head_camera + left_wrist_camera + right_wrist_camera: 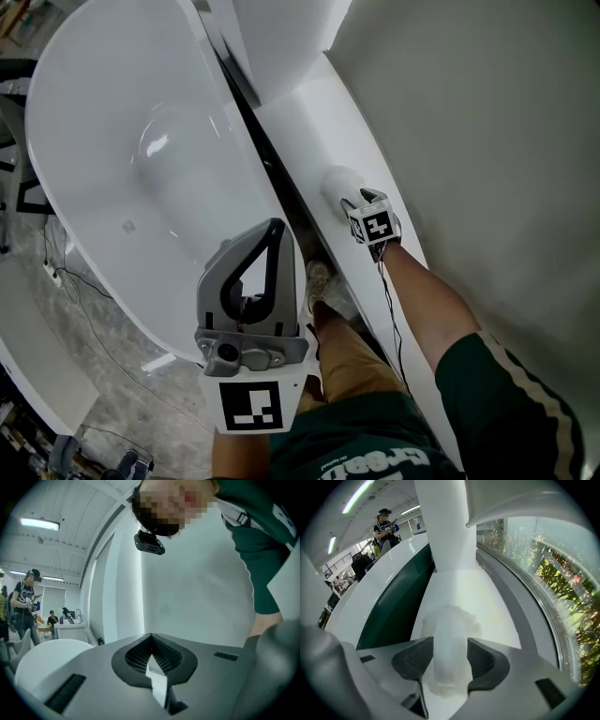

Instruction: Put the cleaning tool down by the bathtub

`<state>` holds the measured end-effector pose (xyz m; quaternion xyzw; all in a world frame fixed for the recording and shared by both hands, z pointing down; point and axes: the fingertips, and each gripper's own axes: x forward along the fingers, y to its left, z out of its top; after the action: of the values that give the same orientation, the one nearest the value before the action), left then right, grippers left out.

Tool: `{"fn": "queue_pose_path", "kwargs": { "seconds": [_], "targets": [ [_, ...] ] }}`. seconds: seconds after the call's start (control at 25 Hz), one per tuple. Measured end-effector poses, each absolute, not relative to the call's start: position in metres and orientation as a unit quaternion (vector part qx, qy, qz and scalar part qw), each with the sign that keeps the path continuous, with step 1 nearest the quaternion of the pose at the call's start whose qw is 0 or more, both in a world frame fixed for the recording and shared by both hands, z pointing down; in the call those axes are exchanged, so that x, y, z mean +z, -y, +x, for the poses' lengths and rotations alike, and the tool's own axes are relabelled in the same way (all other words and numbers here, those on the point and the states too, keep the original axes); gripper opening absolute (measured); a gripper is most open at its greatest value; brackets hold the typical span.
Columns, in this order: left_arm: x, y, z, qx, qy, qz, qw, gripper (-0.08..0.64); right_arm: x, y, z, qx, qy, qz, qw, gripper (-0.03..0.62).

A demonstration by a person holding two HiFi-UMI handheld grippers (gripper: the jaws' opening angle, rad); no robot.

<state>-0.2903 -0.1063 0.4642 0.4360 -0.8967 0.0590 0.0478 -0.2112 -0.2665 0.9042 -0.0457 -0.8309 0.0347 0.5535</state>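
Right gripper [450,657] jaws are held wide apart around the fluffy white cleaning tool [449,620], laid on the ledge [309,122] beside the bathtub [94,122]; the left gripper [151,651] is shut and empty.

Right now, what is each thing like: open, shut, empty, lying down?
Tub: empty.
Tool: lying on the ledge beside the tub.
Right gripper: open, jaws either side of the tool.
Left gripper: shut, holding nothing.
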Motion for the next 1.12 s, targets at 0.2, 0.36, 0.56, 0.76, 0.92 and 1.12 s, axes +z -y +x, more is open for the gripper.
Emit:
{"fn": "queue_pose_path", "kwargs": {
  "seconds": [0.2, 0.36, 0.56, 0.76, 0.92, 1.12],
  "targets": [
    [0.466, 0.102, -0.287, 0.062, 0.896, 0.437, 0.052, 0.006, 0.9, 0.266, -0.209, 0.022, 0.833, -0.041, 0.551, 0.215],
    [0.463, 0.096, -0.287, 0.067, 0.899, 0.43, 0.051, 0.006, 0.895, 0.259, -0.212, 0.014, 0.839, -0.056, 0.54, 0.224],
    [0.451, 0.093, -0.29, 0.062, 0.903, 0.422, 0.044, 0.006, 0.877, 0.257, -0.218, -0.004, 0.851, -0.064, 0.521, 0.224],
    [0.441, 0.092, -0.28, 0.065, 0.899, 0.431, 0.042, 0.006, 0.848, 0.252, -0.216, -0.002, 0.864, -0.065, 0.5, 0.227],
    [0.431, 0.094, -0.277, 0.066, 0.894, 0.441, 0.036, 0.006, 0.825, 0.244, -0.215, -0.007, 0.876, -0.075, 0.477, 0.227],
    [0.417, 0.091, -0.268, 0.063, 0.89, 0.451, 0.03, 0.006, 0.792, 0.243, -0.211, 0.002, 0.891, -0.055, 0.45, 0.227]
  ]
}}
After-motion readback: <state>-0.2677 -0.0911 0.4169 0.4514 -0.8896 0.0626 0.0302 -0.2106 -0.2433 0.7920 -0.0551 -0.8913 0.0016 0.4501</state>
